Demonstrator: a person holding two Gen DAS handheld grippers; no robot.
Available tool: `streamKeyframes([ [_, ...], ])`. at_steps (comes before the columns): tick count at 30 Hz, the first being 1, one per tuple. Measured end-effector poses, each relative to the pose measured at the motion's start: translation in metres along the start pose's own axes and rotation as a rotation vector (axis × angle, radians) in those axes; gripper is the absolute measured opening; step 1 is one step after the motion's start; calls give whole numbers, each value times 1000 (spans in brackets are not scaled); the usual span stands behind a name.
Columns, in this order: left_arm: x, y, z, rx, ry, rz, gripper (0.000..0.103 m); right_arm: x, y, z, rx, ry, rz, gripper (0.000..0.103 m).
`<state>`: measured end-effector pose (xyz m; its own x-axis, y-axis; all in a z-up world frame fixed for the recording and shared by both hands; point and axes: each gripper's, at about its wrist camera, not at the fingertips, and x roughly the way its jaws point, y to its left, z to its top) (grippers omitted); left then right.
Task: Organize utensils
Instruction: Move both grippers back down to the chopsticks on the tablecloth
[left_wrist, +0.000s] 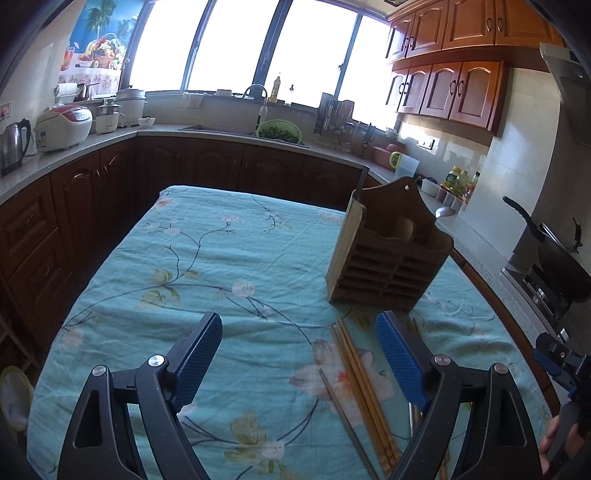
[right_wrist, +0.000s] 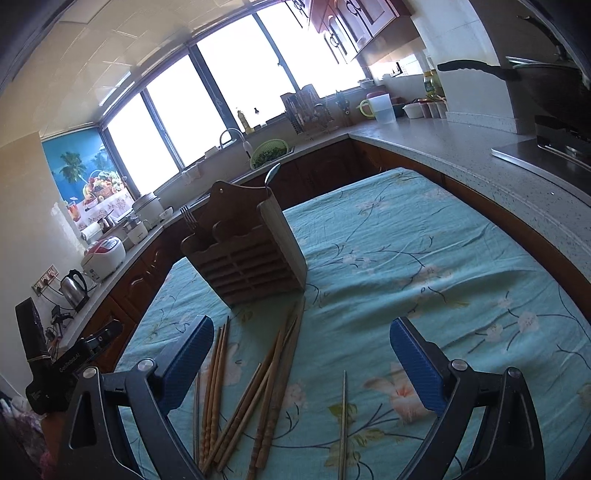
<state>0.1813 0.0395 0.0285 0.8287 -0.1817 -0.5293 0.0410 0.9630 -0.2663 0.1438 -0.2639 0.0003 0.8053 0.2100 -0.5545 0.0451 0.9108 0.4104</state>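
Chopsticks (right_wrist: 240, 398) flat before upright holder (right_wrist: 243, 254)

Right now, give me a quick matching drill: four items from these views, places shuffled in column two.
1. wooden utensil caddy
2. wooden chopsticks
3. spoon
4. green colander

A. by the sink
B. lying loose on the tablecloth
C. standing on the table
D. sticking up out of the holder

Pairs: 1-C, 2-B, 3-D, 4-A
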Motion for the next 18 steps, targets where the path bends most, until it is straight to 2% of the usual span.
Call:
streamKeyframes([
  [6,-4,-3,-18,22,46,-19,85,-10,-8,-23,-10,17,-41,97],
  [14,0,-2,-27,26,129,11,85,-6,-8,-38,-38,63,-73,97],
  [18,5,-6,-26,41,172,16,85,-1,-4,-41,-71,85,-94,91],
])
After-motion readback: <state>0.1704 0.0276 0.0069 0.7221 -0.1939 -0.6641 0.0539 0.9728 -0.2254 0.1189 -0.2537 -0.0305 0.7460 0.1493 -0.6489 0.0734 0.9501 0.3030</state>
